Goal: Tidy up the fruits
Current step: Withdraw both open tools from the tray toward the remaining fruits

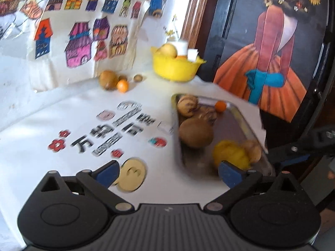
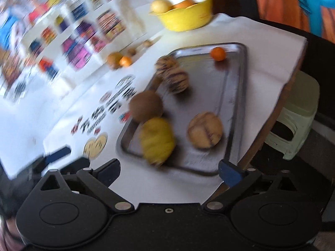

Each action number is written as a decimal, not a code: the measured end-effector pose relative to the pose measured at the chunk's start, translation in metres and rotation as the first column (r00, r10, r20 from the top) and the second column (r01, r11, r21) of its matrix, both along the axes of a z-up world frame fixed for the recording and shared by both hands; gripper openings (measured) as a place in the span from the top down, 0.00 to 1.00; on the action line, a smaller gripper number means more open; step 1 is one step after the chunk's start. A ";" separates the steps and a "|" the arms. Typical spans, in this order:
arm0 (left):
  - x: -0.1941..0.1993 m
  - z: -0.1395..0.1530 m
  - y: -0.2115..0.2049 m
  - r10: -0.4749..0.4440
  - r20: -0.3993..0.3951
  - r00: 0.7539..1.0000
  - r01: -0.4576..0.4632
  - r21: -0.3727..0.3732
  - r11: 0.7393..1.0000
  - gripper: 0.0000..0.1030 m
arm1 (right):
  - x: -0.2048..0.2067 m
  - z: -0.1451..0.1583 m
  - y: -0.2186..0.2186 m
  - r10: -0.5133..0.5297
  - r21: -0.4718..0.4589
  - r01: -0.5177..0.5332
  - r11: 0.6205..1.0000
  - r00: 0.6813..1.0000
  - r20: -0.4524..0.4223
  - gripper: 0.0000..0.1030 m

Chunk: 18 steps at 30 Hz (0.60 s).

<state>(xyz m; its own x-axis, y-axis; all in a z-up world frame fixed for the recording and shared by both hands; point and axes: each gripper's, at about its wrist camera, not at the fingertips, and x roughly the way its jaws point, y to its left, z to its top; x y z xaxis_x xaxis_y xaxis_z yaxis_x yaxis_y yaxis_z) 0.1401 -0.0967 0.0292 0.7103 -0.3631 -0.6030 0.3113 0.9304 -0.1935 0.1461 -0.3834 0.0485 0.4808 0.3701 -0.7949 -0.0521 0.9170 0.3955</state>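
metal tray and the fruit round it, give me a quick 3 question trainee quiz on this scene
1. True or false: the metal tray holds a small orange fruit near its far corner.
2. Multiple choice: where does the brown round fruit lie? A in the yellow bowl; B at the tray's left edge, next to the yellow fruit; C on the green stool.
3. Fill in: the left gripper and the right gripper both have their jaws ____, with nothing between them.

Key: 1 true; 2 B; 3 open
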 end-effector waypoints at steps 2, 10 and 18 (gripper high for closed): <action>0.001 -0.001 0.010 0.005 -0.026 1.000 -0.004 0.014 1.000 0.00 | -0.005 0.001 0.011 0.056 -0.028 -0.056 0.998 0.998 0.006 0.01; 0.011 -0.007 0.053 0.076 -0.063 0.995 -0.069 0.108 0.992 0.00 | -0.010 0.011 0.050 0.267 -0.155 -0.252 0.955 0.960 0.080 0.01; 0.034 0.011 0.087 0.128 -0.006 0.992 -0.125 0.162 0.979 0.00 | 0.006 0.026 0.075 0.436 -0.322 -0.348 0.881 0.861 0.263 0.01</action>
<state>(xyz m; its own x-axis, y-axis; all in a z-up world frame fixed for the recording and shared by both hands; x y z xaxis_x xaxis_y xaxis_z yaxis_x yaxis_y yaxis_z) 0.1736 -0.0094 0.0397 0.7338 -0.1685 -0.6581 0.1872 0.9814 -0.0425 0.1521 -0.3080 0.0747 0.5806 0.3882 -0.7157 -0.5109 0.8581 0.0509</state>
